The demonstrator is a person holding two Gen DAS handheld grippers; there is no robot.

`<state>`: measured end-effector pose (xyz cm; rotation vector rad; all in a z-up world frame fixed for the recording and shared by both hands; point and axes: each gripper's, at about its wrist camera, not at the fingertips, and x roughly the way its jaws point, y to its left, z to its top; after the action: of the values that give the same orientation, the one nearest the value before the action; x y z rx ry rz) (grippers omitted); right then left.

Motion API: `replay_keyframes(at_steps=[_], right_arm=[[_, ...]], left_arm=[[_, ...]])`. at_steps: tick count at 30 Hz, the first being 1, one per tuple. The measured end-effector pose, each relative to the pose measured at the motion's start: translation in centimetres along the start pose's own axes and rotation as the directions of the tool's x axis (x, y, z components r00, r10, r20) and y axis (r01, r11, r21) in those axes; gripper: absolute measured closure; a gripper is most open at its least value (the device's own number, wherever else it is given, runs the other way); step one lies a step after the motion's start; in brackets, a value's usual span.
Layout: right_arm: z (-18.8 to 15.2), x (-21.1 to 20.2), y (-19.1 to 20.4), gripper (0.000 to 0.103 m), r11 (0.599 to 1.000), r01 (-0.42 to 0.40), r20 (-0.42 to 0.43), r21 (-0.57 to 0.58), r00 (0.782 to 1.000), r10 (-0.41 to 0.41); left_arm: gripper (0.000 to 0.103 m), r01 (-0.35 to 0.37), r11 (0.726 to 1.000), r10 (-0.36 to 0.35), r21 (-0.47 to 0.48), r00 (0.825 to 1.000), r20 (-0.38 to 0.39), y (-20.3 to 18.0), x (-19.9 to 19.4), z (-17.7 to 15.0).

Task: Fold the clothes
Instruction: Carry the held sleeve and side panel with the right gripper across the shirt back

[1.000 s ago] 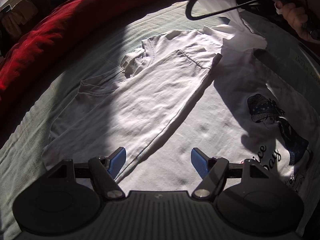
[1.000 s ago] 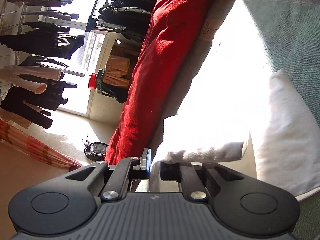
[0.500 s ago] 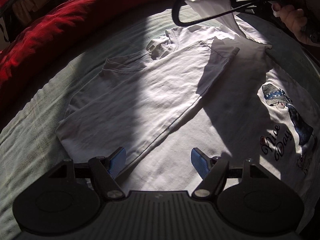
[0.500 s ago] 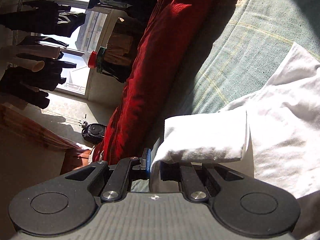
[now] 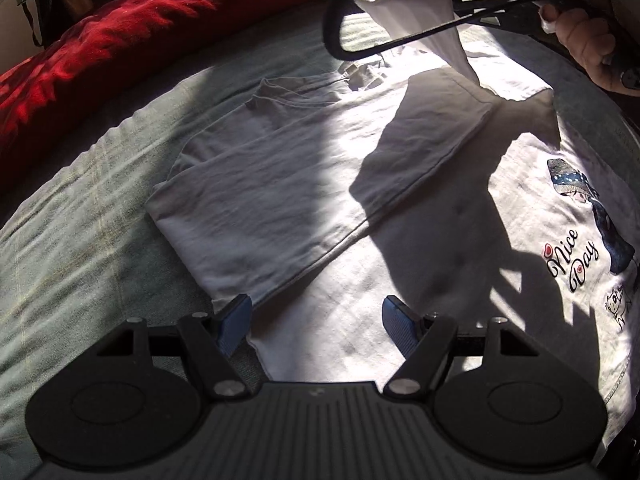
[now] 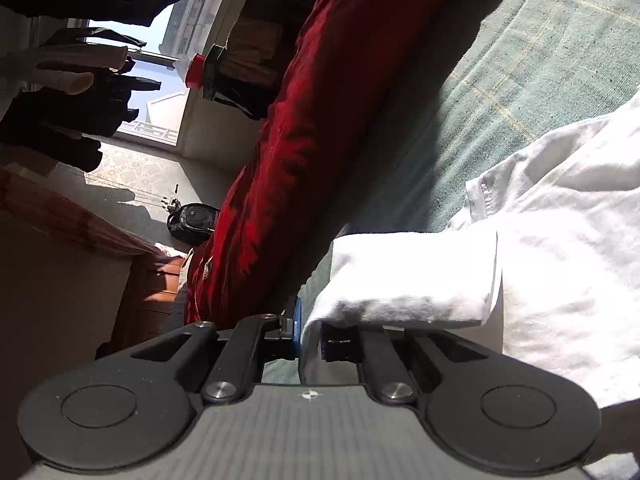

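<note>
While the right gripper [image 6: 310, 336] pinches the white T-shirt's [image 5: 400, 240] sleeve [image 6: 408, 276] at one o'clock, the left gripper [image 5: 316, 322] hovers with fingers wide apart and empty. Judging by this, the sleeve fold is in hand; next it needs laying flat across the body.

Both grippers up, one spread and one clamped
Left gripper [image 5: 316, 322] hovers with blue pads wide apart; right gripper [image 6: 308, 334] is pinched closed on white cloth, a hand [image 5: 588, 36] gripping its handle

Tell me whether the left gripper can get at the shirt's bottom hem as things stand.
Probably yes: the left gripper is open right over the white T-shirt, whose hem lies between its fingertips, with nothing in the way.
</note>
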<state>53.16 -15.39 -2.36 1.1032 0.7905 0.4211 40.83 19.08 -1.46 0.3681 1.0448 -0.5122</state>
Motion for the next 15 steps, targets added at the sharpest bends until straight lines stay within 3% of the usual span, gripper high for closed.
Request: replay_keyframes(at_steps=[8, 15], right_arm=[[-1.7, 3.1, 1.6, 0.092, 0.999, 0.005, -0.078, -0.051, 0.997, -0.009], [-3.9, 4.9, 2.8, 0.092, 0.983, 0.052, -0.165, -0.174, 0.983, -0.081]], left_arm=[[0.030, 0.007, 1.000, -0.007, -0.029, 1.000, -0.008, 0.7, 0.0, -0.9], [0.030, 0.015, 0.999, -0.016, -0.048, 1.000, -0.017, 1.1, 0.1, -1.5]])
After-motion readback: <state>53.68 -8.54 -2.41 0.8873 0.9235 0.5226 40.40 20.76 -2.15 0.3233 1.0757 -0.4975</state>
